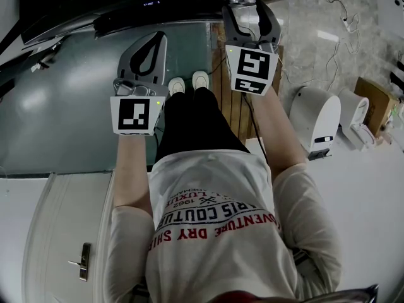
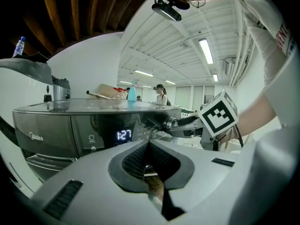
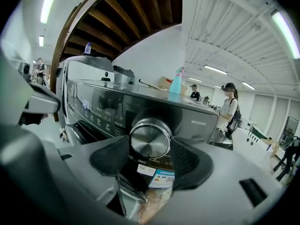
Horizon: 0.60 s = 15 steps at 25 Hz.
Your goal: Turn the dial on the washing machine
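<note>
Right gripper view | dial point(image 3: 150, 138) clamped between right claw point(image 3: 150, 143) tips | left claw point(image 2: 149, 143) shut, empty | slip risked: smooth dial, if squeeze is eased mid-turn

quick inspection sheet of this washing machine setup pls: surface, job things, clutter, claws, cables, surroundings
surface: washing machine top, bare where the head view shows it
job's things: dial on the front panel; display lit
clutter: blue spray bottle beyond the top's far edge
grippers: right claw closed on the dial; left claw shut, empty, short of the panel
cables: dark cable beside the right forearm
surroundings: white appliances and cardboard box on the floor; person in the background
</note>
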Available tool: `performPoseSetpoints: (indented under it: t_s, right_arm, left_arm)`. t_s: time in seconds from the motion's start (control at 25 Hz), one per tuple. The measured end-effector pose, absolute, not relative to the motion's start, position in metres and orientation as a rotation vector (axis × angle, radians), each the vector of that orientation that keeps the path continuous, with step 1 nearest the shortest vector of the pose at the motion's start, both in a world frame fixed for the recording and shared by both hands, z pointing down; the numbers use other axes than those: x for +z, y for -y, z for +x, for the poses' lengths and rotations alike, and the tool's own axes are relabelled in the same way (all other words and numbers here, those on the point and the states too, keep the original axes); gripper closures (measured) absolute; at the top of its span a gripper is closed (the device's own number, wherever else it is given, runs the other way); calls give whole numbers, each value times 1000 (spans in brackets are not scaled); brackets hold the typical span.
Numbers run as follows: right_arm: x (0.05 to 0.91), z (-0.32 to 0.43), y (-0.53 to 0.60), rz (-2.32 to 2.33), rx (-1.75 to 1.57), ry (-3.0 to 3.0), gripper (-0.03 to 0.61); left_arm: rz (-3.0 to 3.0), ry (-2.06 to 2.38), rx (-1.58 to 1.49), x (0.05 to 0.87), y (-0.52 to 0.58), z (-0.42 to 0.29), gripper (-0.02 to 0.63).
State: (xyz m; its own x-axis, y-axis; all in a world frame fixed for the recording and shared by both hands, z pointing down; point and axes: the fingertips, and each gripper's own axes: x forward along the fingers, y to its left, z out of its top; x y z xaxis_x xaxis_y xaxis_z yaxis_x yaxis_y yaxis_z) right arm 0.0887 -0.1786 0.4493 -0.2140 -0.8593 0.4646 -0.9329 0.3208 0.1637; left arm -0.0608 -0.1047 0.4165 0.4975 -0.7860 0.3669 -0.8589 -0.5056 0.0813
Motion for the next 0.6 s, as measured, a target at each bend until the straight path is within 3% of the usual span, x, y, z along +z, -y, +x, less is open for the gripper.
performPoseSetpoints:
  t_s: [0.32,0.6]
  right_arm:
    - [412,74,163,1573,132,2231,298]
    - [366,73,128,1554,127,2316,511]
  left_arm:
    - [2556,1416,417,390,104,-62,598]
    - [2619,1432,386,345,96,-70,598]
